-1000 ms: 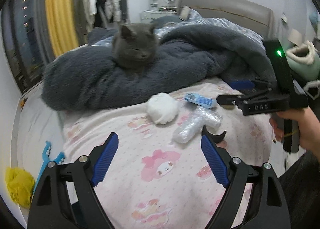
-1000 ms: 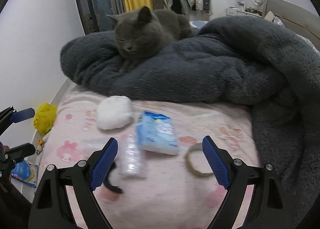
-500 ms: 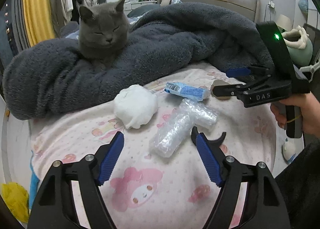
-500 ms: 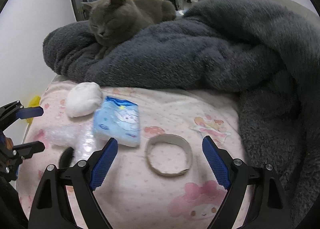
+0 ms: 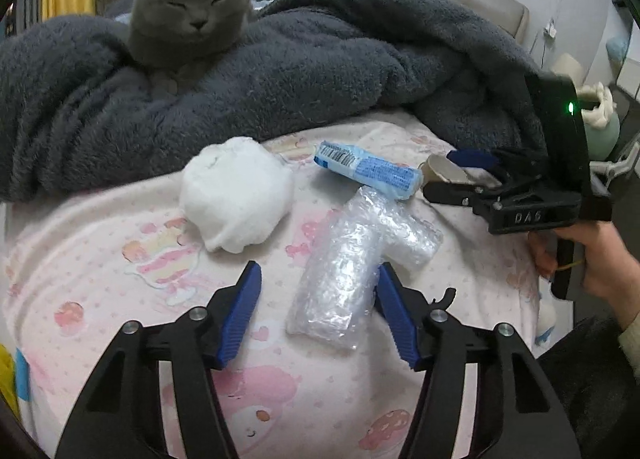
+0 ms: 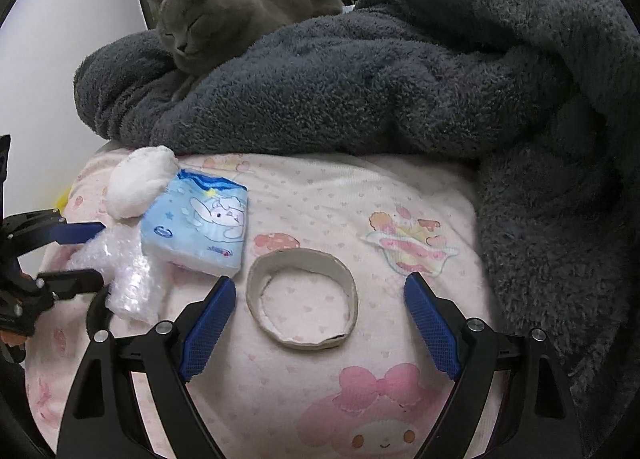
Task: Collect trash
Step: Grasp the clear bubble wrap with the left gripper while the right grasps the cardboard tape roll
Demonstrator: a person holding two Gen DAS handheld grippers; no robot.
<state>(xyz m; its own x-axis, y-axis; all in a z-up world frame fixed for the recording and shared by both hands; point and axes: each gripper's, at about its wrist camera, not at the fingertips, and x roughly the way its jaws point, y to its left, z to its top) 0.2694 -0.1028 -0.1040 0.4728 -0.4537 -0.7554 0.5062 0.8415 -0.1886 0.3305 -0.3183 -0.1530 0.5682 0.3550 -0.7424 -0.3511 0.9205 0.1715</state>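
Note:
Trash lies on the pink printed bed sheet [image 5: 120,287]. A crumpled clear plastic wrap [image 5: 352,259] lies between the open jaws of my left gripper [image 5: 318,299], close to the right finger. A white wad [image 5: 236,195] and a blue tissue pack [image 5: 368,169] lie beyond it. In the right wrist view a cardboard tape ring [image 6: 302,295] lies between the open jaws of my right gripper [image 6: 320,311]. The tissue pack [image 6: 200,225], white wad [image 6: 140,179] and plastic wrap [image 6: 124,271] are to its left. A black curved piece [image 5: 444,297] is partly hidden behind my left gripper's right finger.
A grey cat [image 5: 192,11] sleeps on a dark fluffy blanket [image 5: 320,71] heaped behind the trash; both show in the right wrist view too, the cat [image 6: 224,19] and the blanket [image 6: 400,79]. The bed edge drops off at the left.
Both grippers have moved forward and lower toward the bed. The plastic wrap now sits between the left jaws and the cardboard ring between the right jaws. Both stay open.

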